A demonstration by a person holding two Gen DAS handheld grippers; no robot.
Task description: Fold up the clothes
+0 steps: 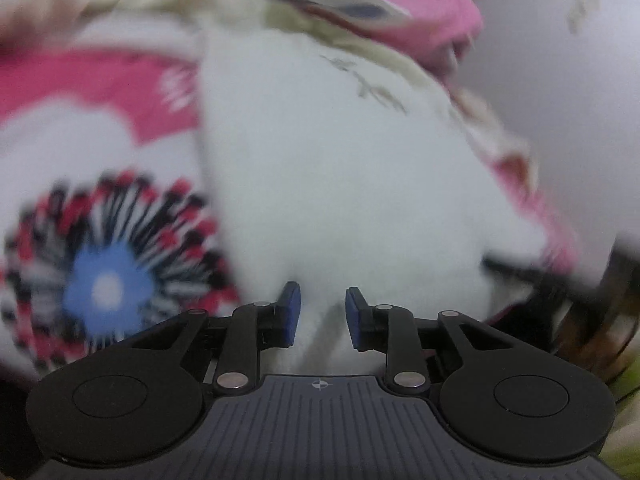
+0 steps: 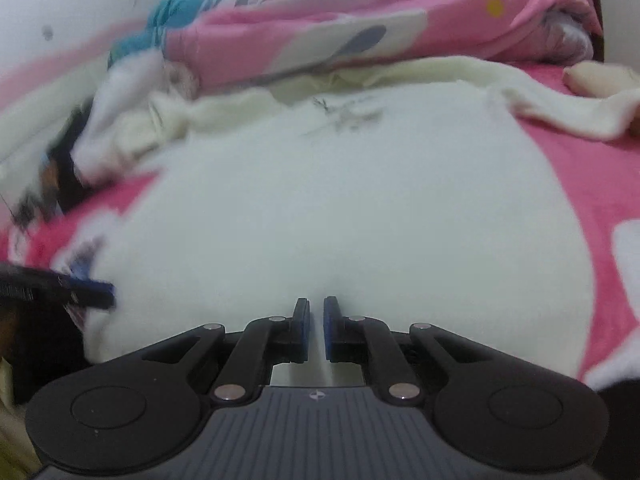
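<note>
Plainly, a white fleecy garment point(image 2: 340, 200) is spread across a pink bedspread point(image 2: 600, 184), its near hem at both grippers and its far part, marked with a faint grey print point(image 2: 344, 114), toward the heaped bedding. A cream sleeve-like piece point(image 2: 560, 108) is seen stretched from the garment's far right part over the pink cover, toward the bed's right edge.

The right gripper point(image 2: 316, 328) is held at the near hem of the garment; its blue-padded jaws are drawn nearly together with only a narrow slit between them, and a thin fold of white cloth appears to be pinched there, though the contact is not sharply shown. The left gripper point(image 1: 322, 316) is seen at the same hem further left; its jaws are parted by a clear gap, white cloth is bunched between and beneath them, and whether the fabric is squeezed cannot be told because of blur. In the right wrist view the left gripper's dark finger is caught at the garment's left edge.

A round red, black and blue pattern point(image 1: 108, 276) is printed on the bedspread left of the garment. A pink patterned quilt point(image 2: 360, 28) is piled along the far edge of the bed, with cream cloth point(image 2: 168, 120) crumpled beside it.
</note>
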